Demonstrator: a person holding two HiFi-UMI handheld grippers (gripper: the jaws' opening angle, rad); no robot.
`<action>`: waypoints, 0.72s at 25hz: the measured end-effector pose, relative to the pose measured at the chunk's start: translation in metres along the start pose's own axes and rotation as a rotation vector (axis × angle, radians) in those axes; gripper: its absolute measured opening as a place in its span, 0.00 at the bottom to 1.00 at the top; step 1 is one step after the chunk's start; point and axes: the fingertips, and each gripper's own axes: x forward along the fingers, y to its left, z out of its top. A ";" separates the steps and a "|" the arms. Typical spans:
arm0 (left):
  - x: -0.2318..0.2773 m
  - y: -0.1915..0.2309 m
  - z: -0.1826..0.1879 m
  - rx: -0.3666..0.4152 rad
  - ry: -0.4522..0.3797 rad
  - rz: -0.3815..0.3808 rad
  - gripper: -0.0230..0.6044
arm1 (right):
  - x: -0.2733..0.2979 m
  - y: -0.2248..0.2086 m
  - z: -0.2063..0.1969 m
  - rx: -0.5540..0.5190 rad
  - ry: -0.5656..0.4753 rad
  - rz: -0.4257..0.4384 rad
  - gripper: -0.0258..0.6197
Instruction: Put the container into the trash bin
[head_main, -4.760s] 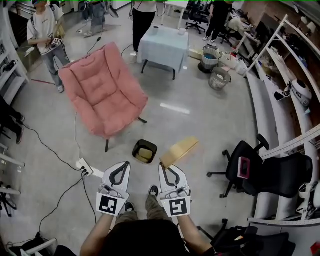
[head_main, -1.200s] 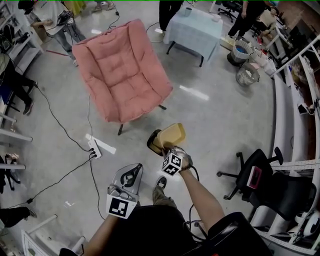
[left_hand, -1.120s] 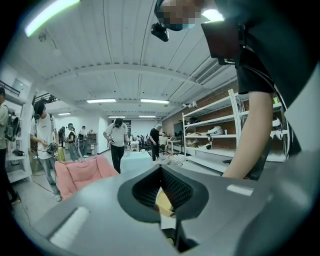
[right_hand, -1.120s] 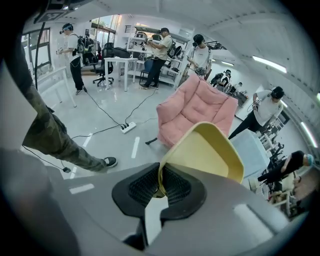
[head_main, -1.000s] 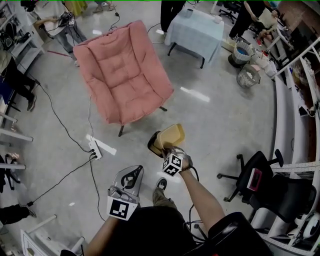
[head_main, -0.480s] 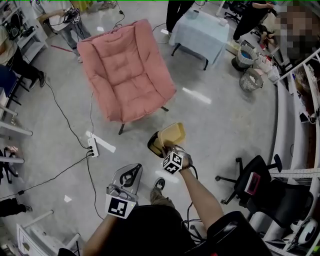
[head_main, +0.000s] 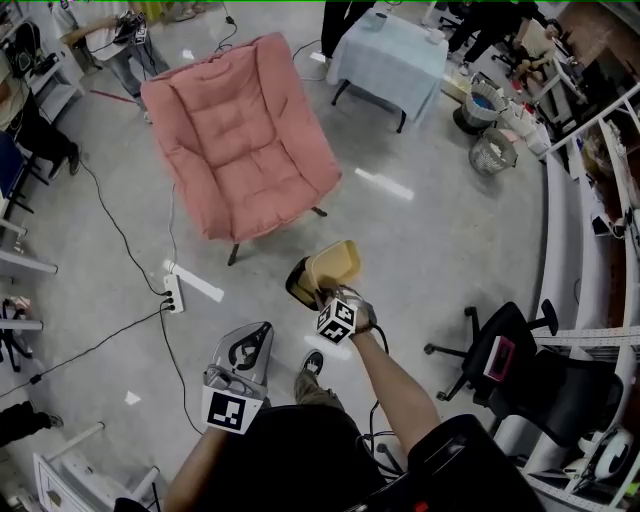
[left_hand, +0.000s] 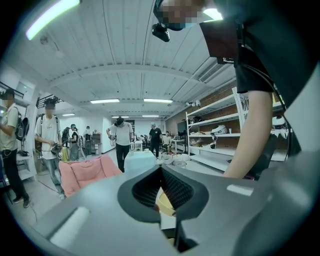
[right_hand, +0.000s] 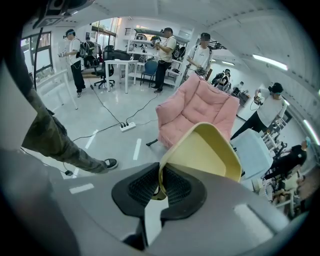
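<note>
Right claw: pinching rim of yellow container, tilted directly above black trash bin. Left claw: pressed together, empty, apart from bin.

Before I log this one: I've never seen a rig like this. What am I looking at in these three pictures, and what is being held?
There is no robot here. A person holds a two-jaw tool in each hand. The wide picture comes from a camera on the person's head, looking down at the floor. The other two come from cameras riding on each tool, looking along its jaws. The right tool is shut on the rim of a yellow container, held tilted over a dark trash bin on the floor. The left tool is shut and empty, near the person's body. Around them stand a pink chair, a cloth-covered table and a black office chair. A power strip lies on the floor.
</note>
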 end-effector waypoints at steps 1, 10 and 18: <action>0.001 0.000 -0.001 0.002 0.002 -0.002 0.03 | 0.000 -0.001 -0.001 0.002 0.002 0.000 0.09; 0.003 -0.001 -0.001 -0.010 -0.006 -0.001 0.03 | -0.001 -0.001 -0.010 0.014 0.011 -0.004 0.10; -0.001 -0.001 -0.003 -0.009 -0.005 0.011 0.03 | -0.001 0.005 -0.013 0.008 0.017 0.006 0.10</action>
